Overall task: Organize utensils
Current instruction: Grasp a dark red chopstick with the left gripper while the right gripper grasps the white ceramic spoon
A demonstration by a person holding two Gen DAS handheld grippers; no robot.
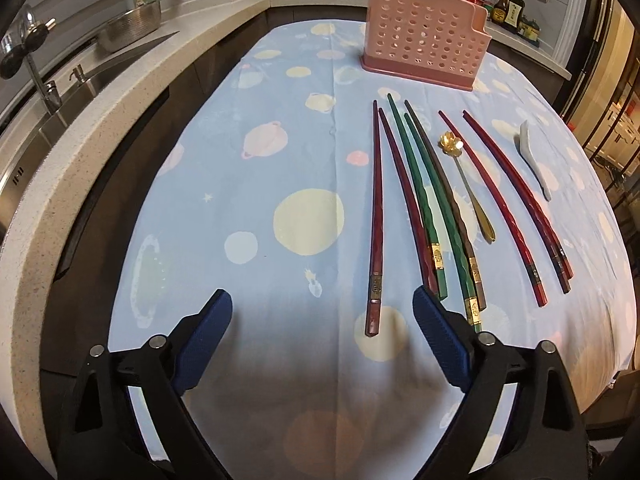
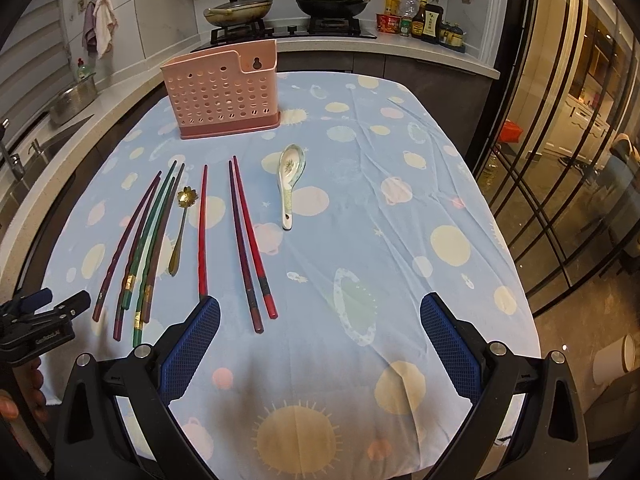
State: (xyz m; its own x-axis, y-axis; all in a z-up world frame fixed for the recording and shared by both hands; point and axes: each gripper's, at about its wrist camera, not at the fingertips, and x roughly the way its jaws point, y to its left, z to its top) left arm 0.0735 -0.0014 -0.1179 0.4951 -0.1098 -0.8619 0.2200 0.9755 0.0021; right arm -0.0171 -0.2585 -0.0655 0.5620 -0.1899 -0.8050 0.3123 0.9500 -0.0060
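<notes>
Hovering low over the near edge of a cloth-covered bench (image 2: 400, 240), the left tongs (image 1: 322, 320) and right tongs (image 2: 320, 332) both gape wide, gripping nothing, with the work of sorting utensils seemingly not yet begun. Just ahead of the left tongs lies a dark red chopstick (image 1: 375, 220), its butt end between the blue pads, beside a fan of green chopsticks (image 1: 420, 196) and more red ones. Set among them is a gold flower-headed spoon (image 2: 180, 232), then a red pair (image 2: 250, 240) nearest the right tongs' left finger. Further right, apart from the rest, a white ceramic soup spoon (image 2: 290, 184) rests bowl-up, handle toward the camera. Beyond everything stands the pink perforated utensil holder (image 2: 224, 92), upright near the far end of the bench; no utensil shows above its rim, so by the look of it every piece remains to be loaded. A stove with two pans fills the background.
</notes>
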